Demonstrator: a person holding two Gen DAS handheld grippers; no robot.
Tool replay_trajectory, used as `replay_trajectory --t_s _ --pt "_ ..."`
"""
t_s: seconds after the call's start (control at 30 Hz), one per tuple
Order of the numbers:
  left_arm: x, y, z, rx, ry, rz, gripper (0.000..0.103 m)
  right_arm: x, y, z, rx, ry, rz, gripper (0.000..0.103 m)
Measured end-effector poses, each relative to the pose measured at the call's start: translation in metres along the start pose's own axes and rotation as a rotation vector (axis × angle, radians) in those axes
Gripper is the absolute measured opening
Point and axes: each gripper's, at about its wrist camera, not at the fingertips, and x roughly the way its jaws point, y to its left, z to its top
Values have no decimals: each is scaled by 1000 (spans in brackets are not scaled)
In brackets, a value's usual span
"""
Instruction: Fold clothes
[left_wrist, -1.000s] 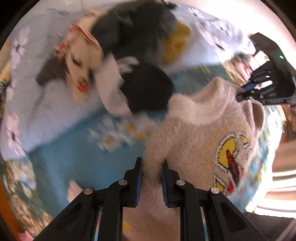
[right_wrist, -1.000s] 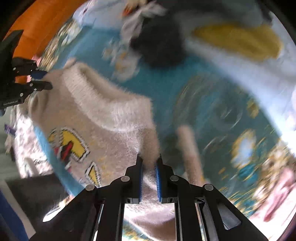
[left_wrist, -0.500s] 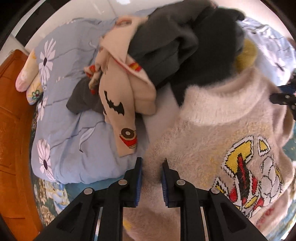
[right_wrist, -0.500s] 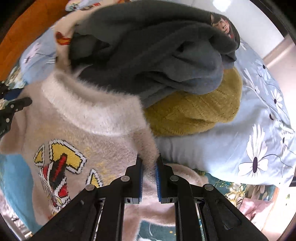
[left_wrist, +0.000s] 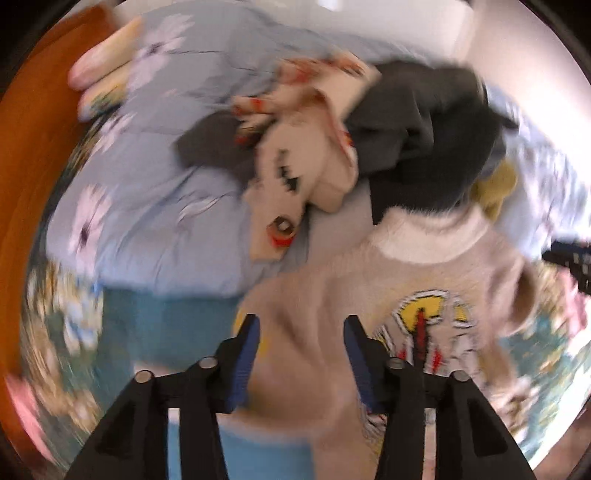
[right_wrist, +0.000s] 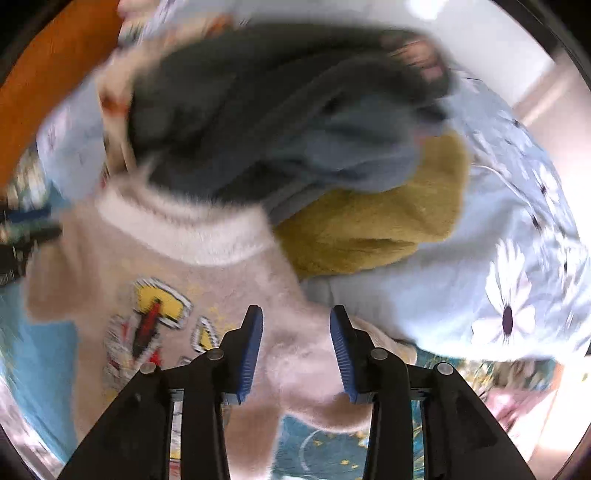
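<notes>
A bed fills both wrist views, covered by a teal floral sheet (left_wrist: 155, 332) with a pale blue quilt (left_wrist: 147, 206) printed with white daisies bunched across its upper part. An orange-brown wooden headboard (left_wrist: 26, 192) curves along the left edge of the left view, and a white wall (right_wrist: 491, 40) shows behind the bed in the right view. On the quilt lies a heap of unfolded clothes: a dark grey garment (right_wrist: 280, 110) on top, a mustard-yellow knit (right_wrist: 376, 229) under its right side, and a cream garment (left_wrist: 306, 162) with small cartoon prints on its left. In front of the heap, a fluffy beige sweater (left_wrist: 332, 295) with a white collar and a yellow-and-red cartoon patch lies spread face up on the sheet, its collar touching the heap. The left gripper (left_wrist: 301, 332) has just been opening; its blue-padded jaws stand apart over the sweater's shoulder, released, with fabric between them but not pinched. The right gripper (right_wrist: 296, 328) has likewise just been opening and is released over the other shoulder, fabric loose between the pads. Both views are blurred.
</notes>
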Motion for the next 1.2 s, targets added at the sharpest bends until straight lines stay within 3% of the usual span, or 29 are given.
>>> replay_trajectory --t_s 0.07,0.17,0.33,0.4,0.53,0.67,0.8,0.87,0.93,0.97,1.0,1.1,1.2 --pt "-13 16 -34 -137 0 -47 63 -27 -12 -17 113 -44 72 41" --pt "5 30 -97 -282 128 -101 64 -48 -22 -57 271 -41 181 49" --pt "60 42 -197 -467 371 -181 64 1 -27 -183 493 212 323 50" --pt "74 48 -223 -568 424 -204 64 18 -22 -221 535 291 347 50" --pt "85 49 -253 -714 428 -304 64 43 -16 -271 650 368 393 50" --pt "91 26 -263 -661 468 -352 62 56 -10 -286 749 372 443 50" --pt "92 5 -268 -585 495 -323 59 59 9 -281 762 355 537 49" --pt "90 1 -270 -578 495 -287 45 58 20 -277 737 357 568 45" --pt "88 -1 -273 -584 502 -251 22 55 25 -278 740 367 564 32" --pt "85 -2 -274 -593 497 -253 18 53 27 -281 755 373 562 26" --pt "83 -5 -274 -587 492 -244 15 52 26 -283 770 375 550 14" --pt "71 -17 -273 -544 477 -219 12 45 23 -289 830 370 547 12" --pt "53 -27 -274 -509 461 -209 12 34 31 -285 806 368 542 11"
